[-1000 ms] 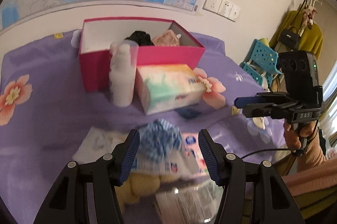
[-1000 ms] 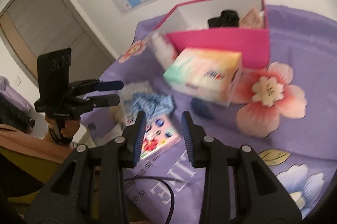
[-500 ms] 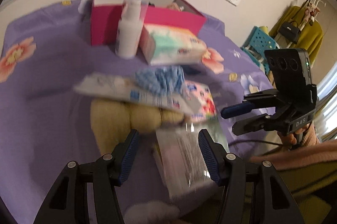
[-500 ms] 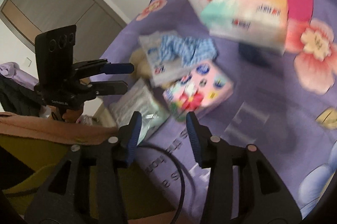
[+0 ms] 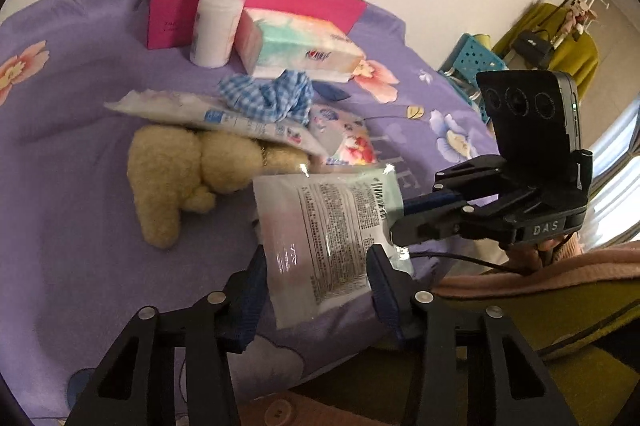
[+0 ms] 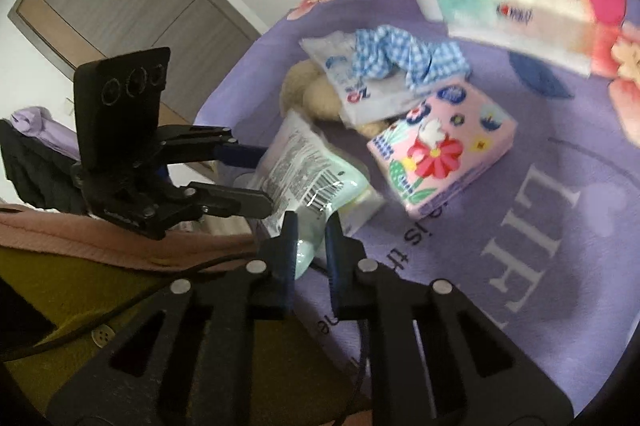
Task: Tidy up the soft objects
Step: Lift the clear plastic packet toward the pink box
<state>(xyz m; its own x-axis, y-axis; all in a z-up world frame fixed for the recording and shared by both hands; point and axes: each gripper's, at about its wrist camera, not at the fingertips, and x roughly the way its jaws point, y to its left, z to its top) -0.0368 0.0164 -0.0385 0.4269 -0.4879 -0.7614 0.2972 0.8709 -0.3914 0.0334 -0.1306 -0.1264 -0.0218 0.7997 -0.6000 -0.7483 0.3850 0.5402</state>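
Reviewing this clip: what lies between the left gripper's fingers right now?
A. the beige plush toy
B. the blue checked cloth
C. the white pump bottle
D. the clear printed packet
D. In the left wrist view the clear printed packet lies between the left gripper fingers; the checked cloth, plush toy and pump bottle sit farther back on the purple cover.

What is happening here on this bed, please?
A person is tidying soft things on a purple bedspread with a gripping tool in each hand. Both tools have just been closing on one wipes packet at the near edge. The right tool has pinched its corner; the left tool has the packet between its fingers, a grip I cannot confirm. A plush toy, a checked cloth and a tissue pack still lie outside the pink box.
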